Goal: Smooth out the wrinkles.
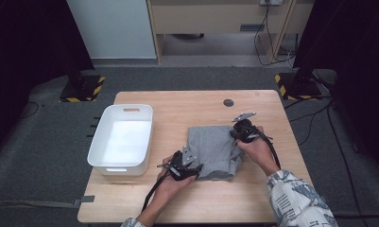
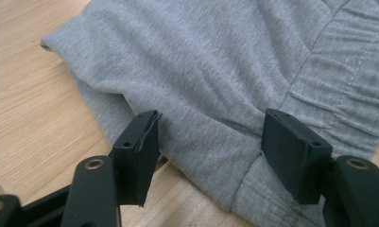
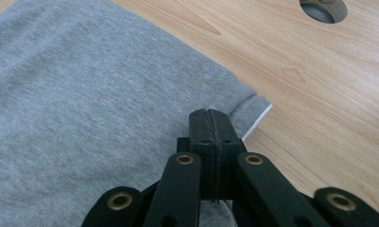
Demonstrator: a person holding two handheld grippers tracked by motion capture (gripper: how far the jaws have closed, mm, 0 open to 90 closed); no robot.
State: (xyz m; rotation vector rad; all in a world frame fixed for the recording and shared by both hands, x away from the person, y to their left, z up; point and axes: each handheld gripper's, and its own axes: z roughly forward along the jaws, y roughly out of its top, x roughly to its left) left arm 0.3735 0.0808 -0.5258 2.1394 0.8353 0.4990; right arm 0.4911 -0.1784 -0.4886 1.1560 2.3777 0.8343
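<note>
Hands (image 1: 175,182) low beside grey garment (image 1: 215,151)

My table (image 1: 177,203) is pale wood with rounded corners and a round cable hole (image 1: 228,102) near its far edge. It stands on dark grey carpet (image 1: 40,156). Beyond it a light wooden cabinet (image 1: 215,19) stands against the far side, with a pale blue-white panel (image 1: 114,28) to its left. Black cables (image 1: 267,42) hang by the cabinet and trail across the floor. Two black stand bases edged with yellow-black hazard tape (image 1: 81,90) (image 1: 298,86) sit on the carpet at either far corner. Dark curtains (image 1: 21,42) close in both sides.
</note>
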